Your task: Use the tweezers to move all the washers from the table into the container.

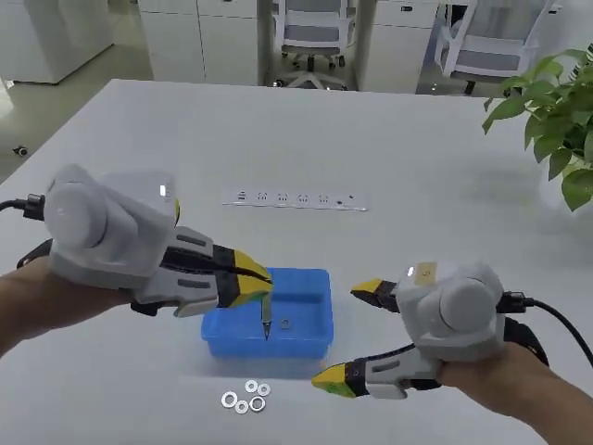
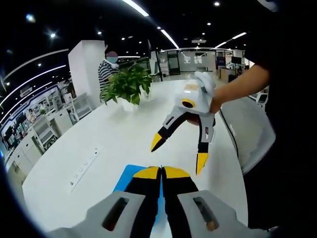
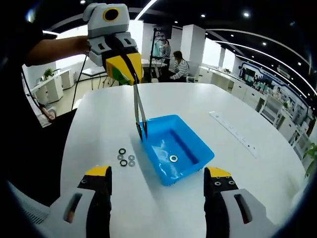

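Here, slim metal tweezers point(image 3: 138, 109) hang above the glossy rectangular blue container point(image 3: 190, 168).

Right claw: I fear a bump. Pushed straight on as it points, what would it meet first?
Probably the blue rectangular plastic container, near corner first, though depth is unclear.

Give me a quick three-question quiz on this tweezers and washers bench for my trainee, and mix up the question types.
1. Fill in: the right gripper has its jaws ___.
2. True or false: the blue container is empty.
3. What holds the tweezers? A) the left gripper B) the right gripper C) neither
Key: 1 open; 2 false, a washer lies in it; 3 A.
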